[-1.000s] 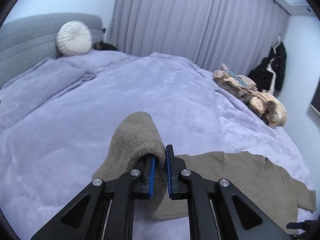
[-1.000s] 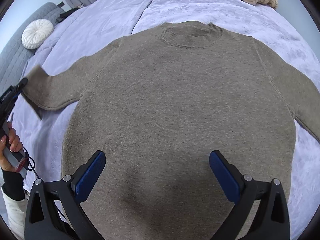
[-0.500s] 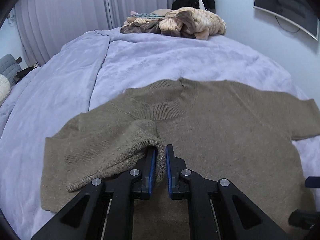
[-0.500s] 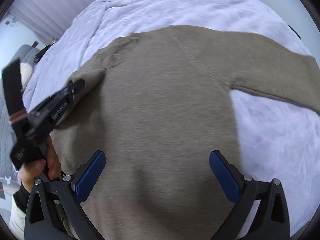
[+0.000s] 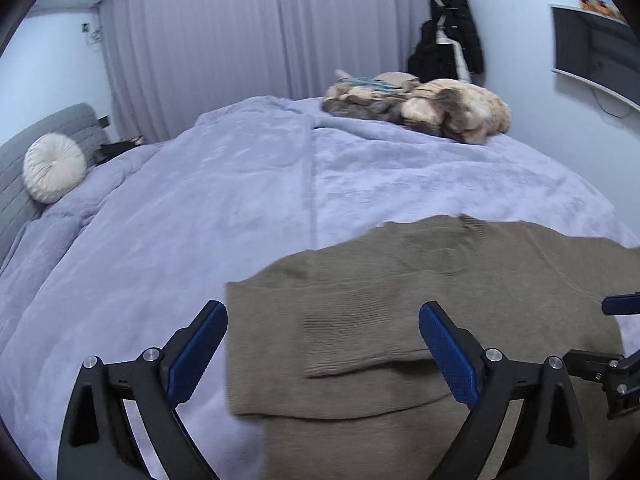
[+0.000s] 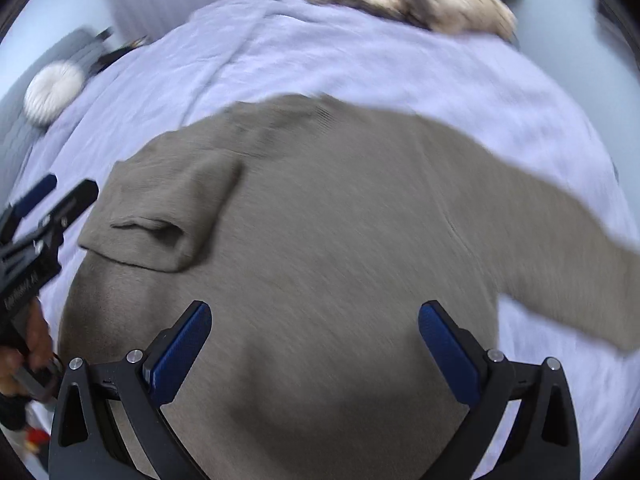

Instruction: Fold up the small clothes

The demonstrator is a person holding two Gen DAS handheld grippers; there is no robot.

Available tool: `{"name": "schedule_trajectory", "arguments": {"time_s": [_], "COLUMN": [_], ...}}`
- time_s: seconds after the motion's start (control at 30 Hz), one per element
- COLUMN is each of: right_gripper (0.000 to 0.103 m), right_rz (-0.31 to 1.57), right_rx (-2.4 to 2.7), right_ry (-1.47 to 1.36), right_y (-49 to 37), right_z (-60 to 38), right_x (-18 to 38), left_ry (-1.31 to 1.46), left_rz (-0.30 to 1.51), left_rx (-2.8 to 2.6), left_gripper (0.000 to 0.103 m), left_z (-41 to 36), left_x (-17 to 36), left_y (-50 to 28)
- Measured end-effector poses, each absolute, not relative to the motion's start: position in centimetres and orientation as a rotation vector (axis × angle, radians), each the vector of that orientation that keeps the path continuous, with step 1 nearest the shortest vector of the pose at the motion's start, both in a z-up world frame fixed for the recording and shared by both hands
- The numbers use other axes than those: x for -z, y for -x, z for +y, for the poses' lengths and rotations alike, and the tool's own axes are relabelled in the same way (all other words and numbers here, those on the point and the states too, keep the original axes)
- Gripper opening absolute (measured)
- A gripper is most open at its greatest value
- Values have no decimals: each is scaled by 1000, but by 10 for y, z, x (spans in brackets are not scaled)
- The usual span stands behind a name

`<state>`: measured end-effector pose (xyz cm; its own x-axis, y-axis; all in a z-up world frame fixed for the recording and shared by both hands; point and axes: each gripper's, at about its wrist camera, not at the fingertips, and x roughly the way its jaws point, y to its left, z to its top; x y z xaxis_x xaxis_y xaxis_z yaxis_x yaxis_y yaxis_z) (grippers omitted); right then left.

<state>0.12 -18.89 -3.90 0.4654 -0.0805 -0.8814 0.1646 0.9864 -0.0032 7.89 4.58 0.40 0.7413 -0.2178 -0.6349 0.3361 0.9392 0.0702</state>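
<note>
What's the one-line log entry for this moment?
left gripper: open, above folded sleeve | right gripper: open, over sweater body | other sleeve: spread on bed | next: likely fold it

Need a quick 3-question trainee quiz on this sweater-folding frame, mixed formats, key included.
1. True or false: the left gripper is clamped on the folded-in left sleeve of the taupe knit sweater.
2. Which sleeve lies spread on the lavender plush blanket? A) left B) right
3. Fill in: the right gripper has its jaws ____.

Key: 1 false; 2 B; 3 open
</note>
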Motion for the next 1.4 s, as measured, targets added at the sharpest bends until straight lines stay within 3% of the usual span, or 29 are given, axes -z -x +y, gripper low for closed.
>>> {"name": "schedule_trajectory", "arguments": {"time_s": [0.2,0.27,0.3,0.33,0.37,0.47,0.6,0.7,0.73,0.83,0.9,1.0,1.03,1.07,1.1,1.13,1.17,1.3,1.4], "right_gripper": [101,93,75,27,11,13,13,19,27,46,50,50,42,29,9,9,9,9,9], "right_rz": [960,942,942,951,971,950,912,925,926,858,826,824,828,845,863,868,852,820,942], "right_rx": [15,19,36,63,85,81,133,117,112,55,56,90,103,120,123,113,93,90,203], "right_ry": [412,554,622,683,705,403,-272,-697,-784,-971,-1017,-1007,-997,-968,-927,-862,-795,-542,-550], "right_y": [-61,-83,-94,-103,-113,-117,-90,-68,-61,-44,-40,-45,-48,-53,-61,-70,-76,-88,-83], "right_z": [-73,-45,-35,-30,-31,-68,-180,-247,-261,-281,-286,-285,-284,-281,-277,-271,-265,-252,-275], "right_x": [52,72,83,94,102,78,61,92,102,115,114,112,112,110,107,100,89,60,87], "left_ry": [18,51,59,62,58,32,33,27,26,25,7,-9,-8,-9,-13,-34,-52,-98,-112], "left_rz": [1004,1053,1053,1041,1032,1022,1022,1017,1020,1037,1039,1063,1087,1099,1085,1073,1075,1026,1011], "left_rx": [122,104,106,107,107,111,116,112,111,114,111,120,138,155,167,176,178,146,139], "left_gripper": [97,97,97,97,97,97,100,100,100,100,100,100,100,91,59,44,36,36,38], "left_z": [128,135,137,137,138,134,135,132,132,130,128,121,117,113,110,105,100,94,96], "left_x": [61,79,85,87,87,85,87,87,87,84,81,80,83,86,86,86,87,88,87], "left_y": [-133,-134,-130,-127,-125,-123,-126,-132,-132,-138,-145,-162,-167,-171,-170,-170,-170,-163,-161]}}
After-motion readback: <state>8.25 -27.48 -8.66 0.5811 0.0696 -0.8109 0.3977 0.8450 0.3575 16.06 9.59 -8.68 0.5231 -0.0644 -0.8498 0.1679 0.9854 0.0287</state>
